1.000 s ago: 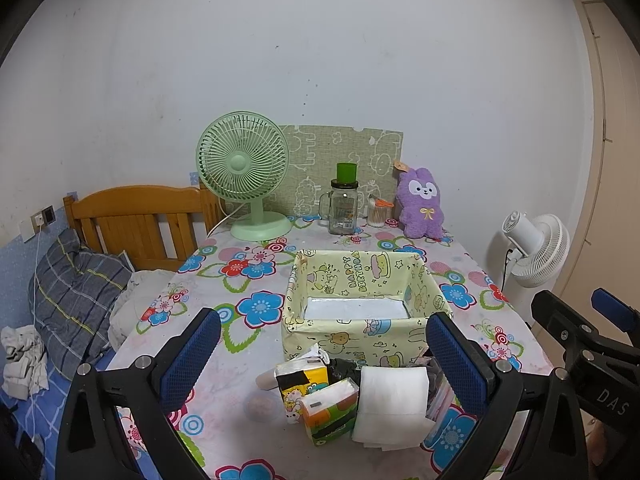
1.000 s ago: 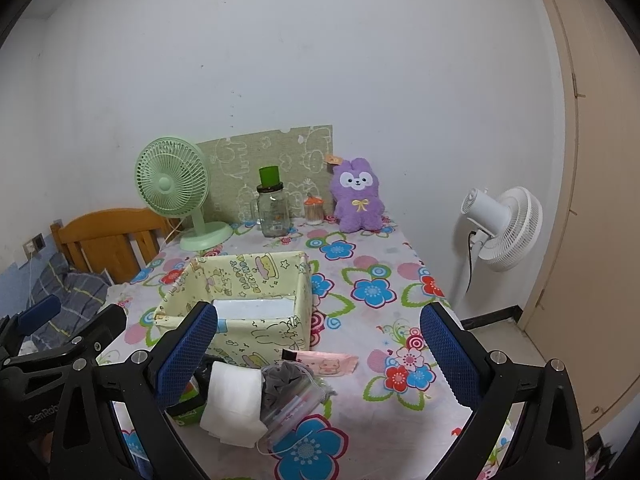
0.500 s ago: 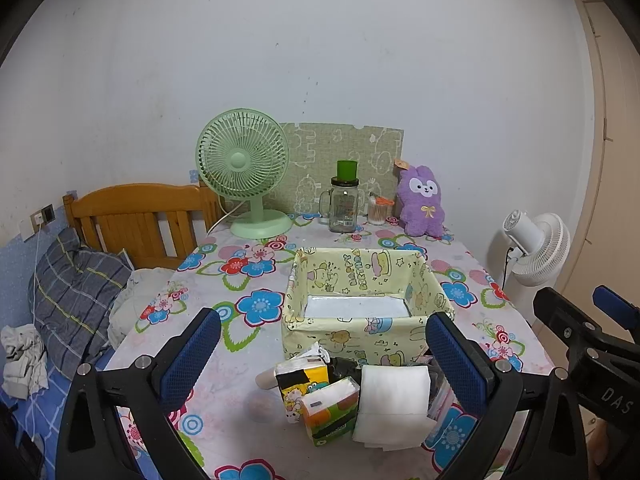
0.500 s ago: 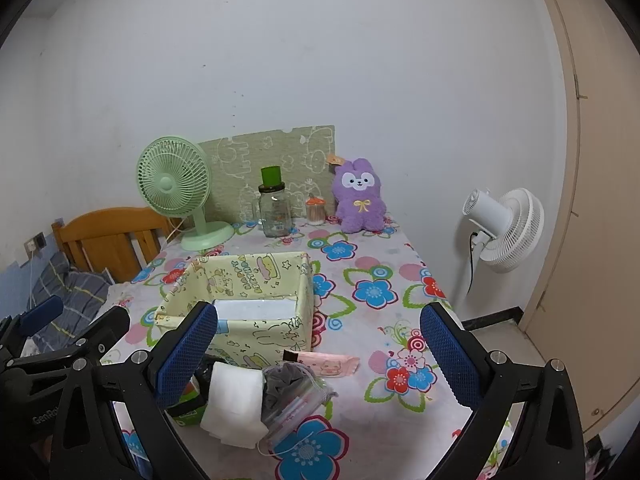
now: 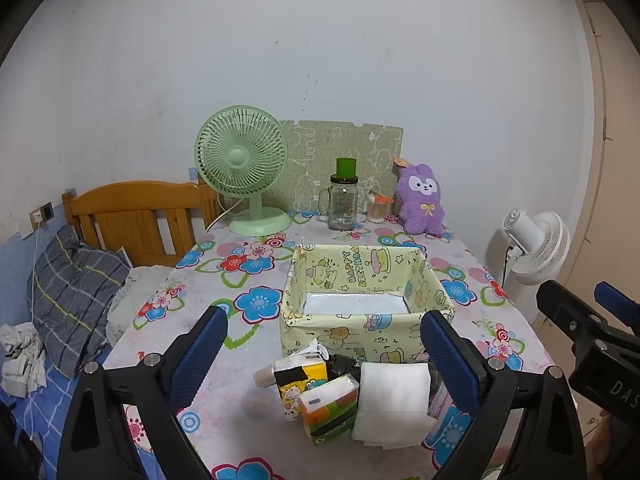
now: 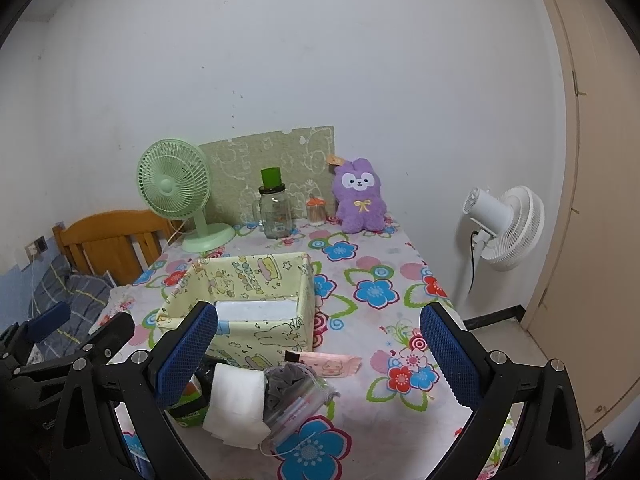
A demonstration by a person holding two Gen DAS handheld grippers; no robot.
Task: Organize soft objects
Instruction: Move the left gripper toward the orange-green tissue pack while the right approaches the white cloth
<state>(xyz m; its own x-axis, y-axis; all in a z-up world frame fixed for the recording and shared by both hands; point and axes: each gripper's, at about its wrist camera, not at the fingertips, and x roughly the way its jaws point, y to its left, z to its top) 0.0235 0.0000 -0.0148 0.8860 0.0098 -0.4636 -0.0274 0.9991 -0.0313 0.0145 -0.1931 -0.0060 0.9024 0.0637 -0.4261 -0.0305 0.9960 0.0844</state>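
A yellow cartoon-print fabric box (image 5: 366, 330) (image 6: 264, 334) stands open mid-table with a white liner inside. In front of it lies a pile: a white paper roll (image 5: 394, 404) (image 6: 236, 400), an orange-green tissue pack (image 5: 330, 408), a yellow tissue pack (image 5: 300, 376), a clear pouch with grey cloth (image 6: 292, 394) and a pink packet (image 6: 324, 364). A purple plush rabbit (image 5: 422, 200) (image 6: 360, 196) sits at the back. My left gripper (image 5: 324, 360) and my right gripper (image 6: 316, 356) are open and empty, above the table's near edge.
The table has a floral cloth (image 5: 224, 280). At its back stand a green fan (image 5: 244, 164), a glass jar with a green lid (image 5: 344, 200) and a toothpick jar (image 5: 376, 210). A white fan (image 6: 504, 228) stands off to the right, a wooden headboard (image 5: 136, 216) to the left.
Both grippers have crept slightly, so the scene shifts a little in both views. Nothing on the table has moved, and both grippers stay open.
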